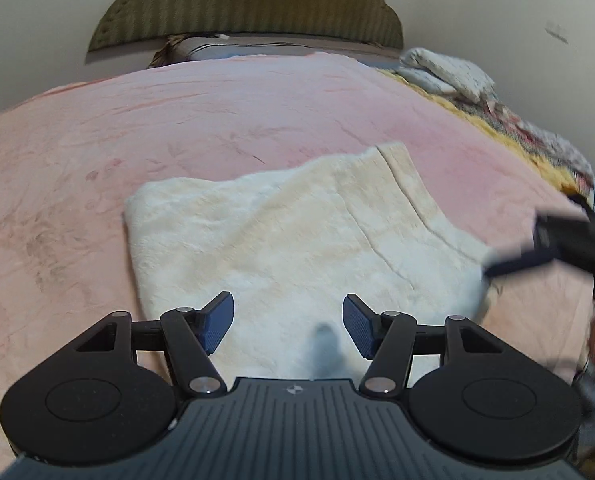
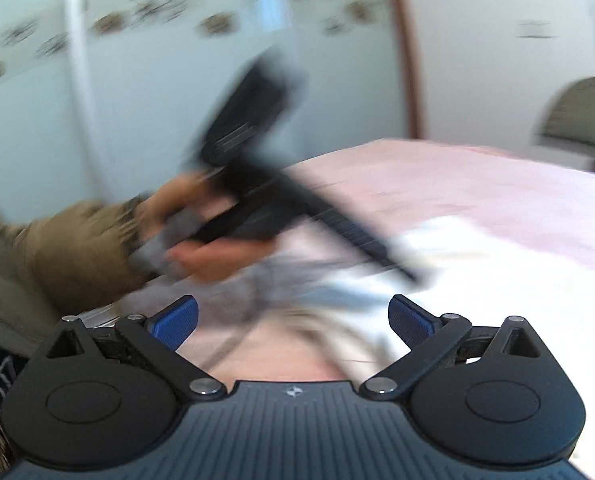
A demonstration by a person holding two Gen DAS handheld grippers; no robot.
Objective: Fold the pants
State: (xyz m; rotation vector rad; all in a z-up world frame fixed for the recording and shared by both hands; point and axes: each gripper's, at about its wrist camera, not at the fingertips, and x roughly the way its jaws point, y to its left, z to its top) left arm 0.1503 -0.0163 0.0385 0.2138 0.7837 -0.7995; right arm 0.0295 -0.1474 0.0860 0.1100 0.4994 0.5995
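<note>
The cream fleece pants (image 1: 281, 240) lie folded into a rough rectangle on the pink blanket (image 1: 177, 120). My left gripper (image 1: 288, 322) is open and empty, just above the pants' near edge. My right gripper (image 2: 293, 320) is open and empty at the pants' right side; it shows blurred in the left wrist view (image 1: 537, 248), by the pants' right corner. The right wrist view is motion-blurred: the pants (image 2: 477, 280) appear as a white patch, and the left gripper's body (image 2: 257, 184) is held in a hand over them.
A bed with an olive padded headboard (image 1: 245, 4) against a white wall. Crumpled patterned bedding and a yellow blanket (image 1: 477, 92) lie along the bed's right side. A wardrobe with patterned doors (image 2: 137, 60) stands beyond the bed's left edge.
</note>
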